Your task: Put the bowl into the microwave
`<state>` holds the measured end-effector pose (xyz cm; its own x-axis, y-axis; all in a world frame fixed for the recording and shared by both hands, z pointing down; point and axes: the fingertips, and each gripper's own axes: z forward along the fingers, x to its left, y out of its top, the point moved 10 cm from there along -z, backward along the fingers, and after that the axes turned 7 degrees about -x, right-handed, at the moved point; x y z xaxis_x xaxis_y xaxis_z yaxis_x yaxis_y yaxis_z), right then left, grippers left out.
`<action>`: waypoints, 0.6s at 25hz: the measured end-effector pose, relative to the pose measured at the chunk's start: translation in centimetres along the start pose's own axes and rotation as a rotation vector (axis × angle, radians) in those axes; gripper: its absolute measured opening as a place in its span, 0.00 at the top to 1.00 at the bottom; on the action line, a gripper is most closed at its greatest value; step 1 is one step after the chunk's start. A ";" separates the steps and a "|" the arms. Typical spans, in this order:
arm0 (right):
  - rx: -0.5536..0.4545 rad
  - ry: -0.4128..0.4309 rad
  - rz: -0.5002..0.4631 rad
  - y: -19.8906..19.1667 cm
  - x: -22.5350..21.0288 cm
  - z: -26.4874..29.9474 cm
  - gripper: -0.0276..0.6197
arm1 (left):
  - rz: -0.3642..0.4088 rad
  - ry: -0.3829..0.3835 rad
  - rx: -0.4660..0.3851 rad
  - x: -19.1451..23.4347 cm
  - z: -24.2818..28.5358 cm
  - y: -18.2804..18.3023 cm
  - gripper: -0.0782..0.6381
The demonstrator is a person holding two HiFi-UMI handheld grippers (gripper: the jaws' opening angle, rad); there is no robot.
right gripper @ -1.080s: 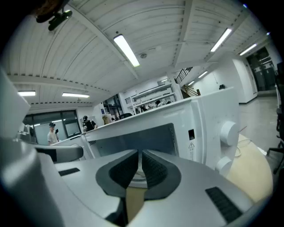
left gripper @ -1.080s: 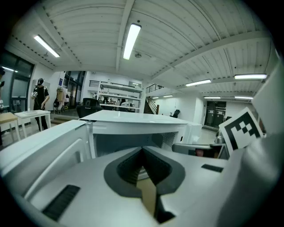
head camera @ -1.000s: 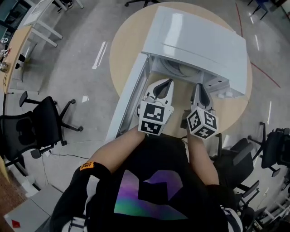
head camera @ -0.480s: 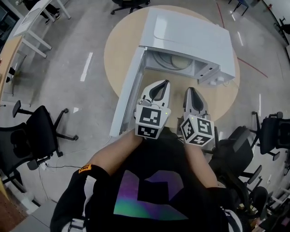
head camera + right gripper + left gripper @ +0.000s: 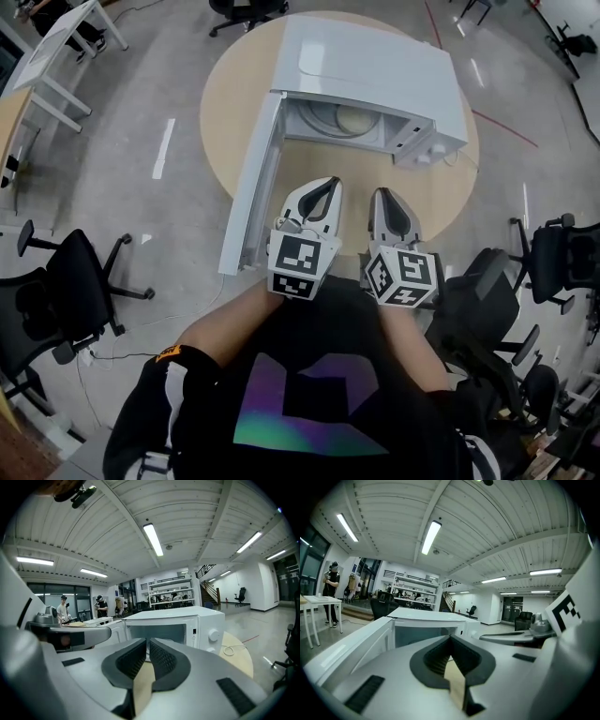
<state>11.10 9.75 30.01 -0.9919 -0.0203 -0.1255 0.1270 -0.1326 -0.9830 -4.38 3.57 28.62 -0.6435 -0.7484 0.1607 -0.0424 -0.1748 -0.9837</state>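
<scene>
The person's black-shirted torso [image 5: 300, 403] fills the near edge of the head view, with both forearms reaching forward. The left tool [image 5: 329, 181] and the right tool [image 5: 379, 191] are held side by side over the near rim of the round light-wood worktop [image 5: 220, 103]. Both point at the microwave. Each gripper view shows its 2 jaws drawn together with nothing between them.

Beyond them stands the white box-shaped microwave oven [image 5: 375, 66]. Its long axis runs across the worktop and its open front faces the person. Its white door [image 5: 251, 187] is swung out on the person's left, reaching back past the worktop's rim beside the left tool.

The small round cream bowl [image 5: 354, 119] sits inside the cavity, towards its right side, well apart from both tools. It shows no long axis, and which way its mouth faces cannot be told.
</scene>
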 end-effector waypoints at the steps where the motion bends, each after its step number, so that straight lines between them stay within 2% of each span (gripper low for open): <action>1: 0.002 0.007 -0.003 0.0 -0.1 -0.2 0.90 | 0.001 -0.001 -0.001 -0.3 -0.2 0.0 0.83; 9: 0.041 0.085 -0.030 -0.5 -1.9 -3.7 0.90 | -0.013 0.041 -0.001 -3.9 -1.4 -0.7 0.83; 15: 0.057 0.144 -0.048 -0.9 -5.2 -8.0 0.90 | -0.010 0.104 0.023 -9.0 -2.5 -2.2 0.83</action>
<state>16.10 17.89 30.52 -0.9865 0.1296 -0.1001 0.0749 -0.1863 -0.9796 -0.42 12.31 29.16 -0.7188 -0.6765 0.1602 -0.0327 -0.1972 -0.9798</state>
